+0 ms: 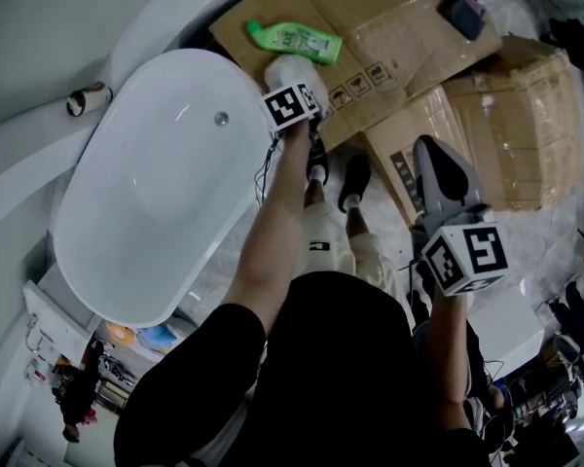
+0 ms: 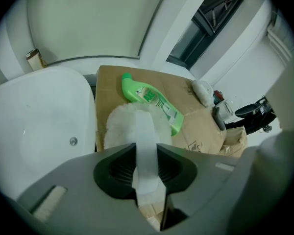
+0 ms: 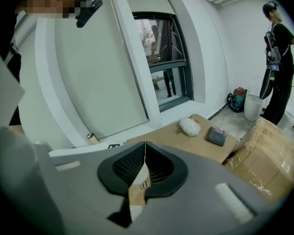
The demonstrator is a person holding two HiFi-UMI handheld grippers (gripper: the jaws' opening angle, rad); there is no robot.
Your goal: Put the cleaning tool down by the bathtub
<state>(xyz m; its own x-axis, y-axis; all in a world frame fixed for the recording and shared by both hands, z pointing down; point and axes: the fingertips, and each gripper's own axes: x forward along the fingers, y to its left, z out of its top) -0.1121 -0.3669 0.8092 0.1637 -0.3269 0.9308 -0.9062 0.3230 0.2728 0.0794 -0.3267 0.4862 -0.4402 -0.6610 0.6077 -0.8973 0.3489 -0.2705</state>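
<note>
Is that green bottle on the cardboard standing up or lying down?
Lying down. The green plastic bottle rests lengthwise on the flattened brown cardboard, its label facing up.

bottle [image 1: 294, 39] label: large pale letters on green, upper middle of the head view; possibly "AXE", not sure.
cardboard [image 1: 409, 27] print: small boxed handling pictograms, no words legible.
left cube [image 1: 292, 106], right cube [image 1: 465, 257]: black-and-white square markers, no lettering.
</note>
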